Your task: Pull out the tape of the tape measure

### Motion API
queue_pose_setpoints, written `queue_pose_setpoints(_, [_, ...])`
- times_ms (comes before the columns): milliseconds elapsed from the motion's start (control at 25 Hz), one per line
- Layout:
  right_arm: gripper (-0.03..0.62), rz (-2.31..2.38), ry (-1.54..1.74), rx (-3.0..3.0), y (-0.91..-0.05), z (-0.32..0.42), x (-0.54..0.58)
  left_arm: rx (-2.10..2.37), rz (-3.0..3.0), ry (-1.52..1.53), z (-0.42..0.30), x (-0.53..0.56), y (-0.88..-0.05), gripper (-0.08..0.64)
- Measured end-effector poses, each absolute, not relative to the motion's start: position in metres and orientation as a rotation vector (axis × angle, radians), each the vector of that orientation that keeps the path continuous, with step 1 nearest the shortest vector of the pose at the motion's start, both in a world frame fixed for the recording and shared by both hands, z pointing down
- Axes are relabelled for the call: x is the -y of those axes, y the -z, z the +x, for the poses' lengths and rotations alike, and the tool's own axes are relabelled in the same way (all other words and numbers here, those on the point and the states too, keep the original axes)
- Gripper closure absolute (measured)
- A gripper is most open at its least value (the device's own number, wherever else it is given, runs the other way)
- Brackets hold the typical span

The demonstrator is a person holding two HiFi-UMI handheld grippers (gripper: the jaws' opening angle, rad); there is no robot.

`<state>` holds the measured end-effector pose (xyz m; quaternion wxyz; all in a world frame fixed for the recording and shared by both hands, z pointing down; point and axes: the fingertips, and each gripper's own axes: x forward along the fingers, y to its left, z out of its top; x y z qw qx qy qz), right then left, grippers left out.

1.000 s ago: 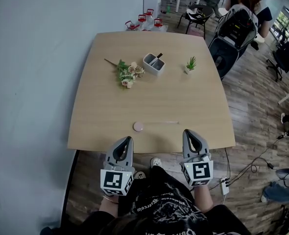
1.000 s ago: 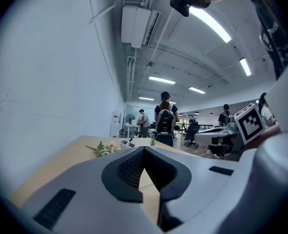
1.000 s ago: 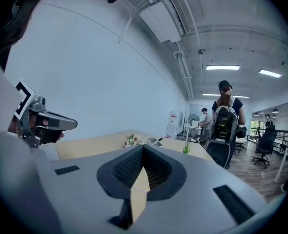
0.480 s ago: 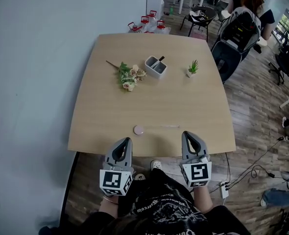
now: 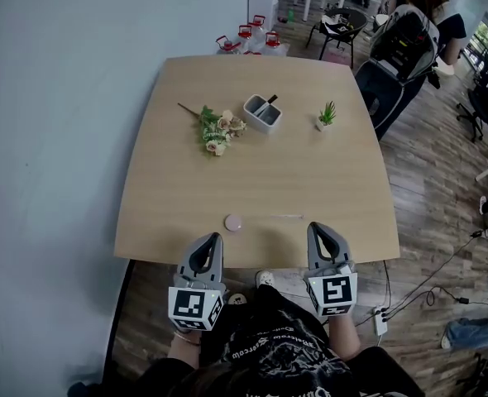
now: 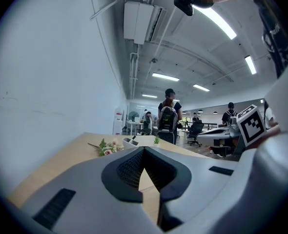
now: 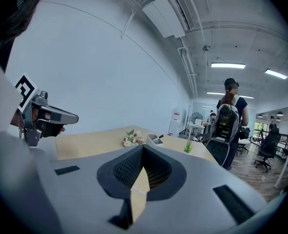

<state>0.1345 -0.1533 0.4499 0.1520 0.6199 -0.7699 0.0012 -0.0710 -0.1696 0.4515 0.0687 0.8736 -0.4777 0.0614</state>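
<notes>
A small round pink tape measure (image 5: 233,222) lies near the table's front edge, with a thin strip of tape (image 5: 279,217) drawn out of it to the right. My left gripper (image 5: 214,237) hovers at the table's front edge, just in front of and left of the case, shut and empty. My right gripper (image 5: 316,227) hangs at the same edge, right of the tape's end, also shut with nothing in it. In the left gripper view the left gripper (image 6: 144,149) has its jaws closed; in the right gripper view the right gripper (image 7: 143,146) does too.
On the wooden table (image 5: 178,188) a bunch of flowers (image 5: 217,128), a grey pen holder (image 5: 261,111) and a small potted plant (image 5: 326,113) stand at the back. A wall runs along the left. A person with a backpack (image 5: 405,31) stands beyond the far right corner.
Both grippers stay shut at the table's front edge, and the tape measure has not moved. The person with the backpack has shifted a little in the background.
</notes>
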Motion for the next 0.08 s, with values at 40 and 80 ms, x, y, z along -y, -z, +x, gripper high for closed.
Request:
queue_pose_setpoints(40, [0.581, 1.777, -0.004, 2.207, -0.4509, 0.1353, 0.1546, 1.44, 2.63, -0.186, -0.0708, 0.1712, -0.4519, 0.554])
queue_pose_setpoints(80, [0.581, 1.775, -0.005, 2.205, -0.4518, 0.1361, 0.156, 1.442, 2.629, -0.188, -0.0706, 0.1729, -0.4525, 0.554])
